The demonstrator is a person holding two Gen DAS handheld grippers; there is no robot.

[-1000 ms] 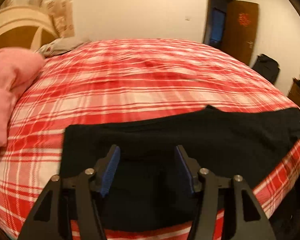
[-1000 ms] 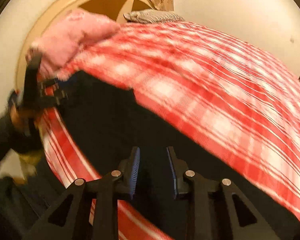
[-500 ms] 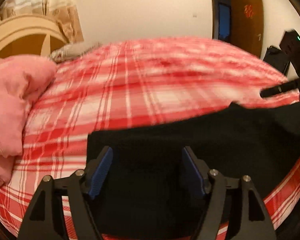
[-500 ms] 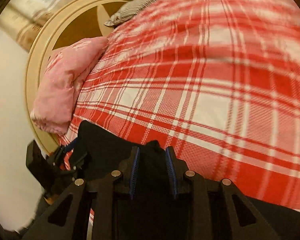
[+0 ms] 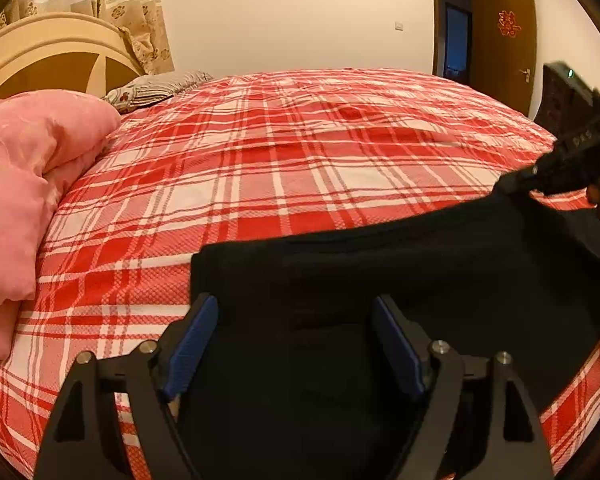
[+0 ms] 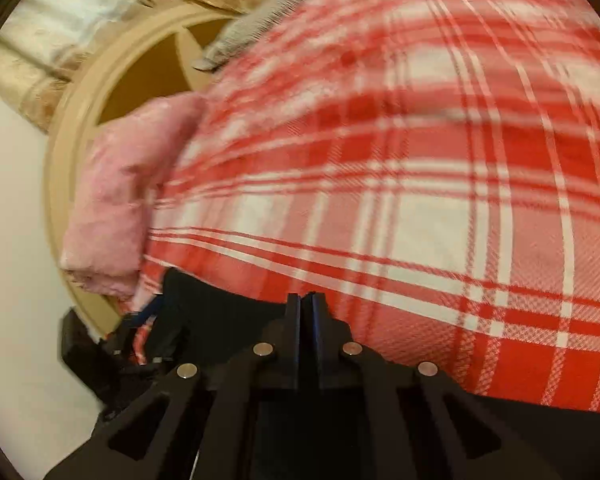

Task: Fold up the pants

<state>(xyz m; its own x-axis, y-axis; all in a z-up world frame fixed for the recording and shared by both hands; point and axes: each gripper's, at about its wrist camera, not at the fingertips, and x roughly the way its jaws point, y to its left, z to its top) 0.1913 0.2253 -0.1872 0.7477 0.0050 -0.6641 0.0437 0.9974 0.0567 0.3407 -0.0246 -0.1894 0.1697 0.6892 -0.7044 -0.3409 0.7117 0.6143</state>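
Note:
Black pants [image 5: 380, 280] lie spread along the near edge of a bed with a red plaid cover [image 5: 300, 152]. My left gripper [image 5: 296, 344] is open, its blue-padded fingers [image 5: 192, 344] hovering over the pants near their left end. My right gripper [image 6: 306, 312] is shut on the far edge of the pants [image 6: 220, 312]; it also shows at the right of the left wrist view [image 5: 564, 168], pinching the raised pants edge. The left gripper shows at the lower left of the right wrist view [image 6: 148, 320].
A pink quilt [image 5: 24, 184] is bunched at the left by the round cream headboard [image 5: 52, 60]. A patterned pillow [image 5: 156, 88] lies at the far left. A brown door [image 5: 504, 44] stands at the back right. The bed edge runs just below the pants.
My right gripper has closed from a narrow gap onto the pants' edge. My left gripper stayed open and shifted slightly over the pants' left end.

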